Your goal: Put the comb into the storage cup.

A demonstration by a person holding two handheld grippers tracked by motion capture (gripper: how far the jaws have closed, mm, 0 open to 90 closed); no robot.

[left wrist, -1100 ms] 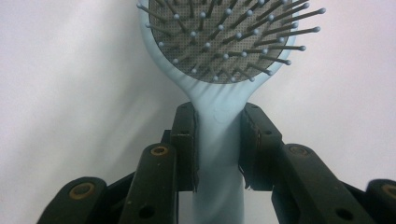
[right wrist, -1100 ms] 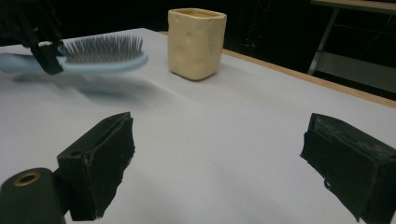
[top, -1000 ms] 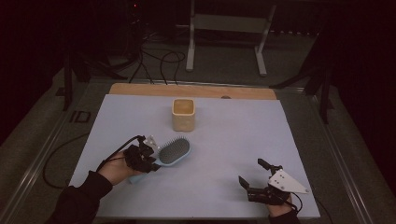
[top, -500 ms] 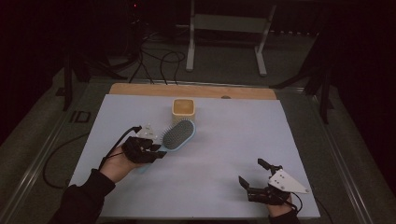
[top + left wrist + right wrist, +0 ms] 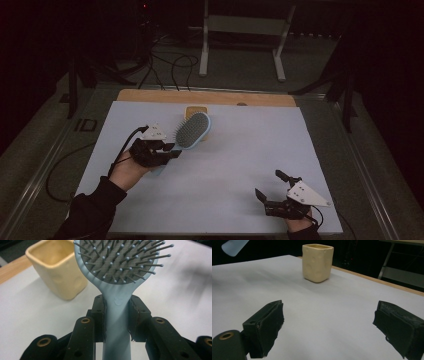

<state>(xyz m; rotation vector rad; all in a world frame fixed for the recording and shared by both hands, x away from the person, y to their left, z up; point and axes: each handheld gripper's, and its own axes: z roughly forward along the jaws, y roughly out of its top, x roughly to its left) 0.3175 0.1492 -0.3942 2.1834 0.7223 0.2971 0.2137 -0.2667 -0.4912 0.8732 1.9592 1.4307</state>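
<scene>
Presently, item in hand: one pale blue hairbrush [image 5: 117,277], bristles facing the camera, its handle clamped between both pads of the left gripper [image 5: 117,312], which grasps it firmly at the neck just below the head; in the high view the brush [image 5: 194,130] hangs off the table, head pointing ahead of the gripper [image 5: 167,150] toward the cup. Receptacle: one cream square cup [image 5: 56,267], upright, just beyond and to one side of the brush head, partly hidden behind it from above. Second tool: right gripper [image 5: 329,327], jaws spread wide with nothing between them, resting well apart from the brush near the person's edge of the white sheet [image 5: 240,175].

Handling note, as judgement: the likely step is standing the brush in the cup; the grip sits near the head, so the handle end trails below the pads; the brush would need tipping upright, handle end centred over the opening, then lowering slowly so the light cup is not knocked over; release only once the handle bears on the bottom.

Count: hairbrushes, one; cups, one; grippers, two.
</scene>
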